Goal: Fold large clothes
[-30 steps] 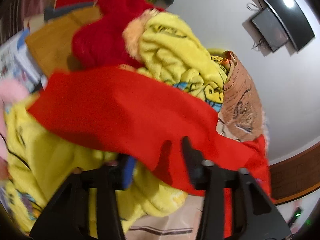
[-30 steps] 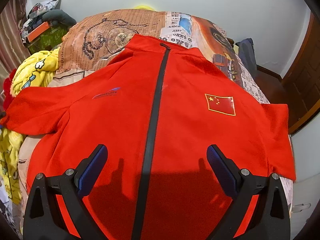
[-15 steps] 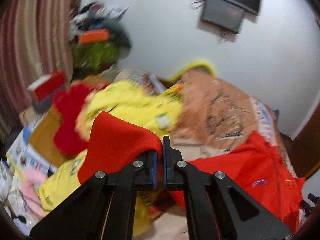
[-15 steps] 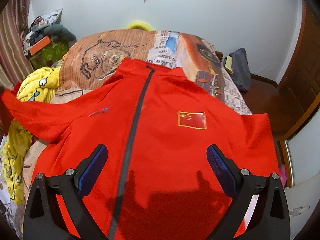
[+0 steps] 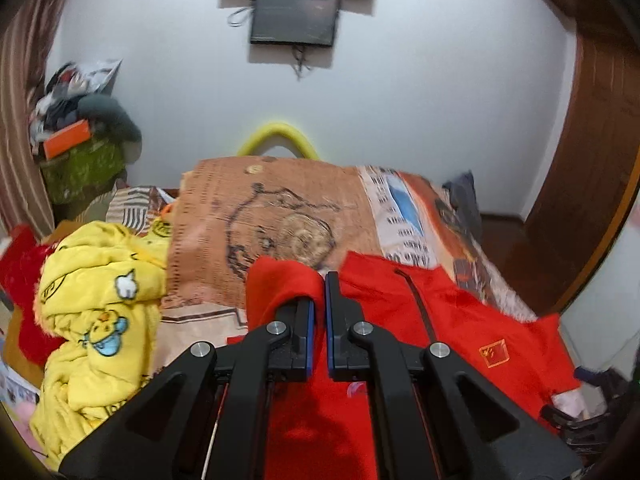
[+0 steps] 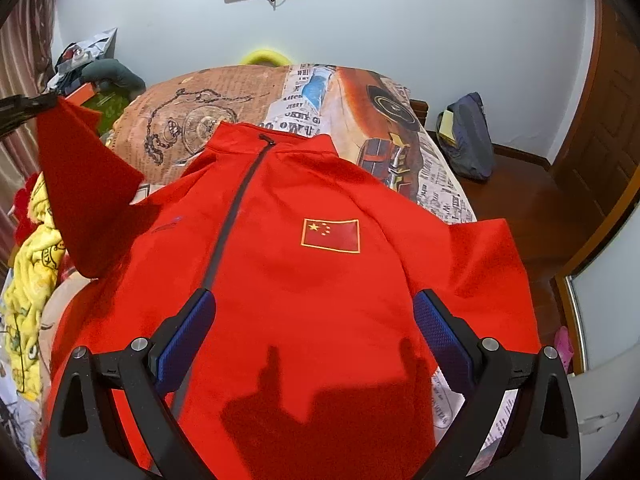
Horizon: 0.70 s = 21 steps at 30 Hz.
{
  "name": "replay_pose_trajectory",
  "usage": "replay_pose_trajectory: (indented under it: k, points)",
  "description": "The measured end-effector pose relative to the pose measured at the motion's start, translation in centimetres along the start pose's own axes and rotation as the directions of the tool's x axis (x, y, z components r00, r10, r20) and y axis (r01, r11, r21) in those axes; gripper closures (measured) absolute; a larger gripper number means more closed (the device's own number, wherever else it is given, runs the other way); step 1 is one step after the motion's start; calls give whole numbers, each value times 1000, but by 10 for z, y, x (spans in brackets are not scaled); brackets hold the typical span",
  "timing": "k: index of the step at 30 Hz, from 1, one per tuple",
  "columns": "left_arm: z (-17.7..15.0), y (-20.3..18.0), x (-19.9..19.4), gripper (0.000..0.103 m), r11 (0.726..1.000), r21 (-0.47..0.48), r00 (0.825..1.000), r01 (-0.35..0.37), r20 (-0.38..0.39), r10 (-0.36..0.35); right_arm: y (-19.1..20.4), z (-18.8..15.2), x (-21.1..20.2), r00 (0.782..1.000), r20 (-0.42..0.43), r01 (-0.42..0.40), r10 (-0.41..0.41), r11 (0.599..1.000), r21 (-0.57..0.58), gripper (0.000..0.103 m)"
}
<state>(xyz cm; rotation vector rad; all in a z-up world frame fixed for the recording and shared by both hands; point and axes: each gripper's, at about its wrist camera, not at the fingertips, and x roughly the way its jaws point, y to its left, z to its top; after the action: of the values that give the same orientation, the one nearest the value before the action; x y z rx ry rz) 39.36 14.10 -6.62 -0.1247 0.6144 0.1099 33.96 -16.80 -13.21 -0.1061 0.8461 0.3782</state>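
Only the right wrist view shows the whole red zip jacket (image 6: 312, 264) spread front-up on the bed (image 6: 360, 96), its zipper running lengthwise away from the camera, collar toward the far wall. There the right tool (image 6: 314, 332) hangs above the jacket's chest with fingers wide apart. The left wrist view shows the left tool (image 5: 319, 292) clamped on the sleeve (image 5: 276, 284), lifted; a yellow blanket (image 5: 96, 304) lies left.
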Motion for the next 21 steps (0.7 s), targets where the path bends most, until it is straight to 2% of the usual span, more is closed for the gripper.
replay_pose_trajectory:
  k: [3, 7, 10, 12, 14, 20, 21]
  points:
    - [-19, -38, 21, 100, 998, 48, 998, 35, -53, -32, -9, -4, 5, 1000, -9, -7, 7, 1000, 13, 4]
    - [-49, -82, 47, 100, 989, 104, 984, 106, -151, -89, -19, -11, 13, 999, -35, -17, 19, 999, 38, 4]
    - [-74, -108, 64, 100, 976, 139, 962, 165, -239, -128, -25, -16, 15, 999, -43, -21, 23, 998, 54, 4]
    - [-91, -125, 74, 100, 970, 180, 950, 166, -292, -109, -30, -18, 19, 998, -51, -24, 28, 997, 69, 4]
    - [-108, -139, 84, 100, 961, 208, 930, 180, -354, -97, -32, -20, 19, 998, -57, -24, 29, 997, 76, 4]
    - [-133, -152, 96, 100, 951, 156, 865, 267, -473, -166, -34, -26, 16, 998, -64, -18, 23, 997, 71, 4]
    - [-134, -151, 96, 100, 950, 152, 860, 273, -481, -170, -34, -26, 14, 998, -64, -16, 20, 998, 66, 4]
